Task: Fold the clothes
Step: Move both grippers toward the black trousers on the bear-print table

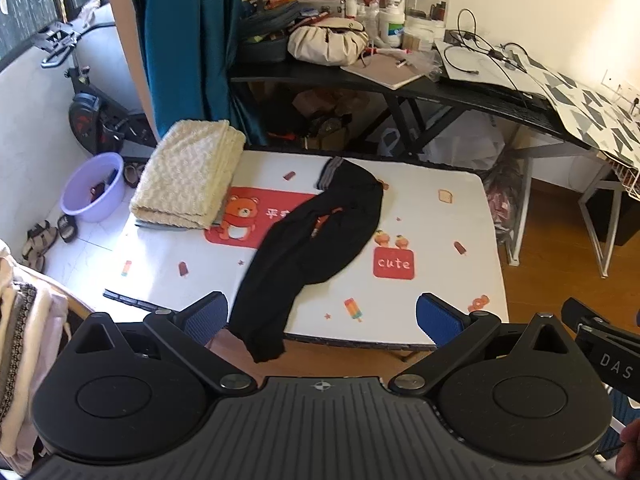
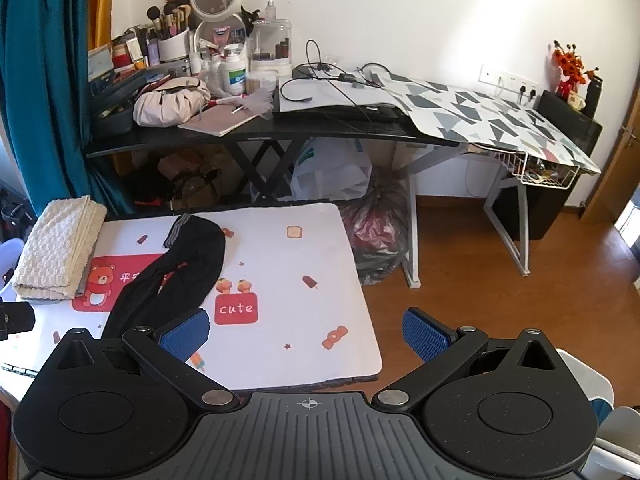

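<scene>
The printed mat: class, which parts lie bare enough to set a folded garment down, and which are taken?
Bare: the mat's right side, from the black trousers out to its right edge, around the toast print; also the near-left corner below the cream towel. Taken: the far-left corner under the towel, and the middle, where the trousers trail over the near edge.

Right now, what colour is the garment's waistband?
Grey-striped waistband on the black garment; the left wrist view shows it best.

Bright daylight, sharp focus, fisheye-bent edges.
</scene>
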### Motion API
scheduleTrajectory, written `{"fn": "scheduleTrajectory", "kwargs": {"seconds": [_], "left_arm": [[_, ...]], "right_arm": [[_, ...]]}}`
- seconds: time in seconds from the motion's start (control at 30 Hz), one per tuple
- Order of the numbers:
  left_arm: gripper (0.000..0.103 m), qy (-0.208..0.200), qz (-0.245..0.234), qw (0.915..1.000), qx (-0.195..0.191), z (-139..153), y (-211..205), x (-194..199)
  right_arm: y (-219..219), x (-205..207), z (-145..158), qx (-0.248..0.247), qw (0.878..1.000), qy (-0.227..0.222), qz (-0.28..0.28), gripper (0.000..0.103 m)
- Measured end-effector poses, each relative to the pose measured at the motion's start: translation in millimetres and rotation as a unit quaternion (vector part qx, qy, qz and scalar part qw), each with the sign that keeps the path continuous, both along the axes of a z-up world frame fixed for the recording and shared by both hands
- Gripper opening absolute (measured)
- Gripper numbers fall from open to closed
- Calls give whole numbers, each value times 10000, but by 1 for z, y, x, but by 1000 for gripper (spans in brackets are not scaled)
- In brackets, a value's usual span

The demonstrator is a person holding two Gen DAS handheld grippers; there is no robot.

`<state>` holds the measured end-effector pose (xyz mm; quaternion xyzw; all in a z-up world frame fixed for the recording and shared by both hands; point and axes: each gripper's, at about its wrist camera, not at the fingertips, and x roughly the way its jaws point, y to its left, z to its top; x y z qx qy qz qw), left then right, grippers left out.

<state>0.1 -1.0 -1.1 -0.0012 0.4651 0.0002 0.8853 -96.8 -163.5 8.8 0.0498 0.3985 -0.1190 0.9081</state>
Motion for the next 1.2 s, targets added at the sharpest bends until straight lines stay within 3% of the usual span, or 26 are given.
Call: {"fn": "scheduleTrajectory", "kwargs": {"seconds": [0.33, 0.63, 0.77, 0.87, 1.0, 1.1, 1.2], "left_arm": [[102, 212, -70, 9997, 59, -4, -6, 0], [102, 454, -33, 9988, -155, -10, -6, 15], [102, 798, 277, 9953, -477, -23, 6, 23], [102, 868, 808, 9920, -443, -35, 23, 31], [102, 903, 1137, 9891, -229, -53, 34, 43], [102, 931, 1072, 9897, -175, -69, 34, 48], [102, 857, 1152, 9895, -159, -82, 36, 49]], "right_arm": [[-2, 4, -7, -24, 10000, 25, 3, 102], [-6, 11, -10, 195, 9998, 54, -36, 102], [-21, 12, -10, 413, 9991, -21, -124, 102], [-38, 17, -12, 556, 9982, -91, -227, 102], [-56, 26, -11, -26, 9974, -642, -331, 102], [-67, 45, -19, -160, 9978, -648, -38, 102], [-77, 67, -31, 28, 9978, -509, 420, 102]]}}
